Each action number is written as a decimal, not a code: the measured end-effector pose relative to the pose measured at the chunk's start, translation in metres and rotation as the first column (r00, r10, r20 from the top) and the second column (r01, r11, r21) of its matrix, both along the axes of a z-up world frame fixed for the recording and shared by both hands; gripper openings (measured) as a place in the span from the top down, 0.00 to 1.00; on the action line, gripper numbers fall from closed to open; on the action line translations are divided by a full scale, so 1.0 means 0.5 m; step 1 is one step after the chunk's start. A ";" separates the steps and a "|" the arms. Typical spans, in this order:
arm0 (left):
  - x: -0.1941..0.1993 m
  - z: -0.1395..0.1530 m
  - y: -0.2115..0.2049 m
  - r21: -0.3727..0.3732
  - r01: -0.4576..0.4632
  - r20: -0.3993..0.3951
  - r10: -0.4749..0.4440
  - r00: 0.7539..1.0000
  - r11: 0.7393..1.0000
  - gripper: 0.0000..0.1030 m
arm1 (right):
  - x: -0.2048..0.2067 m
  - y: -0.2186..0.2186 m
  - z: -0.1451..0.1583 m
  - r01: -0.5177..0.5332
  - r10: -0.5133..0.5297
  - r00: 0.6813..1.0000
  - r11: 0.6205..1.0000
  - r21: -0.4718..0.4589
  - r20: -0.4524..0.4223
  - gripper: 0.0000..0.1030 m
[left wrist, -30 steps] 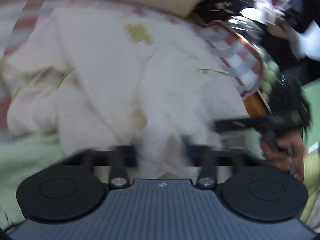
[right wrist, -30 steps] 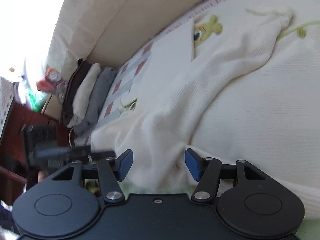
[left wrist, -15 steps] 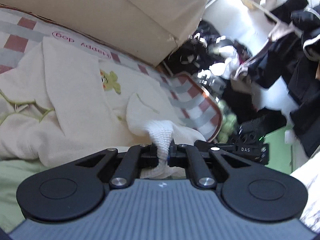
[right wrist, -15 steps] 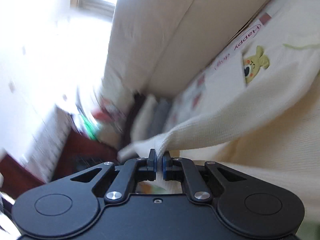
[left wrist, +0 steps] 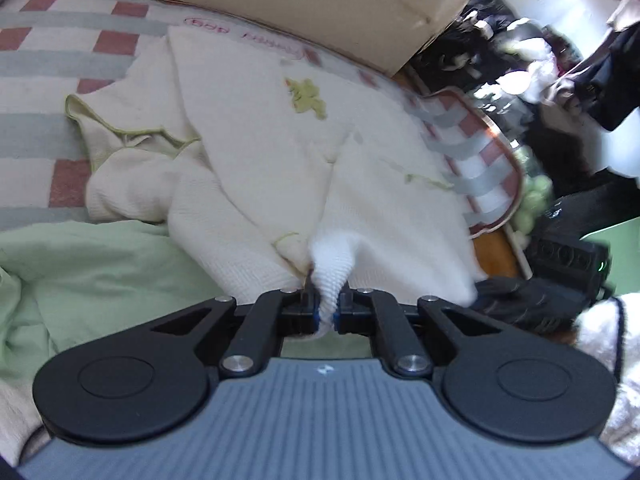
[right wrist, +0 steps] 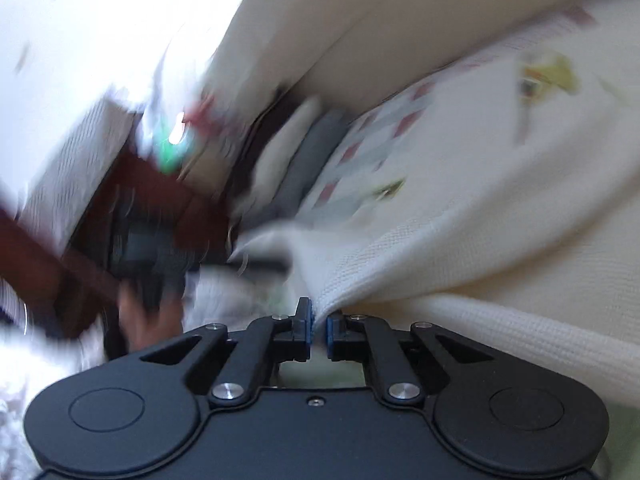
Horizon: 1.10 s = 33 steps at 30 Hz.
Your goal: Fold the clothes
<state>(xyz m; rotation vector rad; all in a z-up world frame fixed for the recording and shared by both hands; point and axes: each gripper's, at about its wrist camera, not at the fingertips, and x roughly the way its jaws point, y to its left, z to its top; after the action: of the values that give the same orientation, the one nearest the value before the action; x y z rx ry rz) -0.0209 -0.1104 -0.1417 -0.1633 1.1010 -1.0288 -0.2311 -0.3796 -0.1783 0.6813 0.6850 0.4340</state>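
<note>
Left gripper and right gripper each have jaws clenched on an edge of the cream knit garment, which spreads ahead of the jaws.

The cream waffle-knit garment lies on the red-and-grey checked blanket; the pale green sheet lies before the blanket.

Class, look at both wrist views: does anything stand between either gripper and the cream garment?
Nothing visible does. The left gripper and the right gripper are each shut directly on the cream garment.
</note>
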 end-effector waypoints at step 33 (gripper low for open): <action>-0.094 0.056 -0.322 0.204 0.350 0.300 -0.399 0.867 0.914 0.76 | -0.377 -0.345 -0.091 0.955 -0.982 0.087 0.131 -0.265 -0.171 0.96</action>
<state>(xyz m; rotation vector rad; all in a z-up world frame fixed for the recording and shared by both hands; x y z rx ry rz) -0.0679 -0.2714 -0.1139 0.3496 0.9031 -1.2649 -0.4195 -0.5523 -0.2238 0.9873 0.3701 -1.0538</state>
